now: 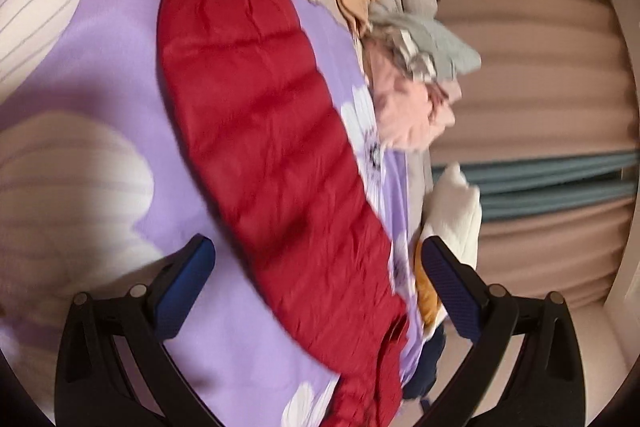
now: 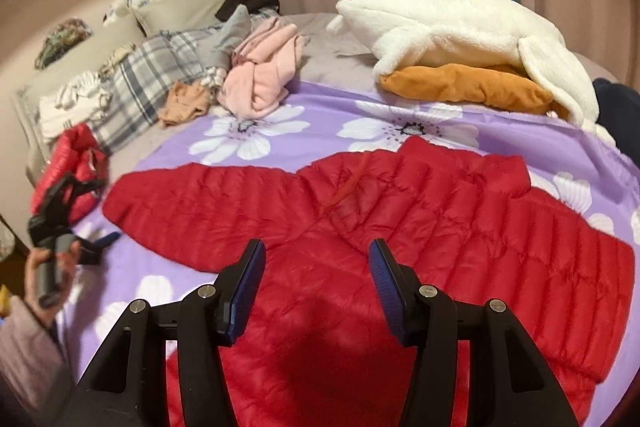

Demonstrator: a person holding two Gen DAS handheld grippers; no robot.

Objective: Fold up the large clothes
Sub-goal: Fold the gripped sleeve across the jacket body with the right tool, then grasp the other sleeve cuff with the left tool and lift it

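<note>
a red quilted puffer jacket (image 2: 400, 211) lies spread flat on a purple bedspread with white flowers (image 2: 248, 135), on a bed. its body is nearest the right wrist camera, and one sleeve (image 2: 192, 199) reaches out to the left across the cover.

the right gripper (image 2: 316, 283) hovers just above the jacket's body, jaws apart and holding nothing. the left gripper (image 1: 316, 287) hangs over the outstretched sleeve (image 1: 260, 131), jaws also wide apart and empty, with the sleeve running lengthwise between and beyond them.

the step in hand looks like the first fold: bringing that sleeve in over the body. to do it well, the left jaws would best close on the cuff end, taking both layers of the slippery padded fabric, while the right gripper steadies the body near the shoulder so the jacket does not slide on the cover. lift only a little, and lay the sleeve straight across.

the right wrist view alone shows the whole jacket, its collar, a white fleece (image 2: 460, 27) lying on an orange garment (image 2: 468, 87) at the far side, a pink garment (image 2: 260, 79) in a loose heap, a second red padded item (image 2: 76, 163) at the left edge, and the person's left hand (image 2: 48, 267) holding the other gripper. the left wrist view, somewhat blurred, alone shows the sleeve's full length and its straight cuff edge.
</note>
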